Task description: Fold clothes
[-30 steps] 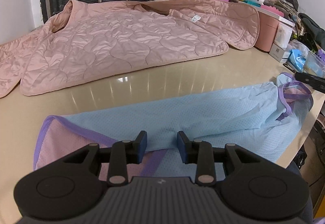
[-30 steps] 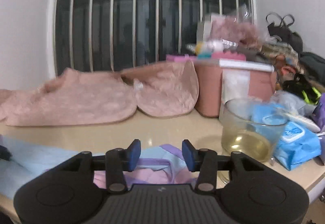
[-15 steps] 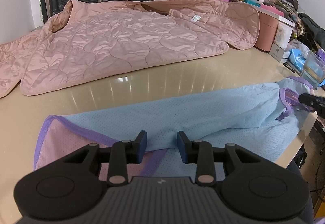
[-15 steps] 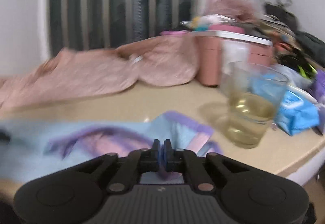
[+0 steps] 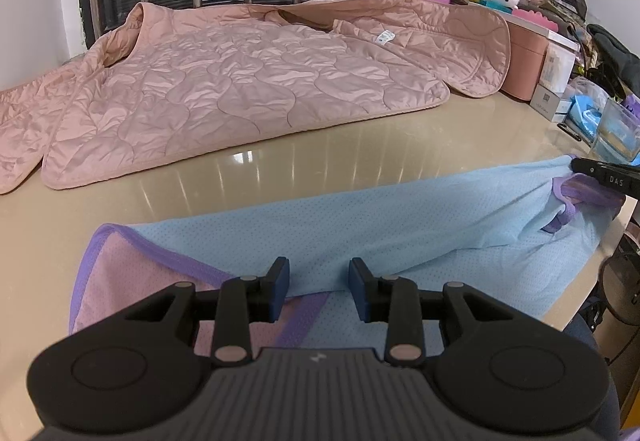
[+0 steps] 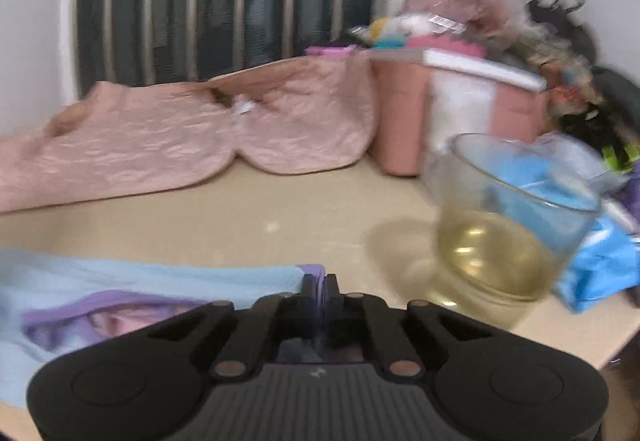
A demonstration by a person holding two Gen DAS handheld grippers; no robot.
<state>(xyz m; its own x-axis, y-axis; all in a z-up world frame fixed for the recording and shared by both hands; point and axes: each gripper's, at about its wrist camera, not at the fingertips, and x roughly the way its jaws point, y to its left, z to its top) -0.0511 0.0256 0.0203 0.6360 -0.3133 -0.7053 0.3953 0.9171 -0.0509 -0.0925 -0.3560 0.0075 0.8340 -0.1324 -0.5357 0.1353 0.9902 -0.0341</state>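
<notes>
Left gripper (image 5: 319,287), jaws apart, hovers over the blue garment's (image 5: 360,225) pink-panelled end; the garment lies lengthwise along the table's (image 5: 280,169) near edge. Right gripper (image 6: 319,286) pinches its purple-trimmed opposite end. Beyond lies a quilted pink jacket (image 5: 224,89).
</notes>
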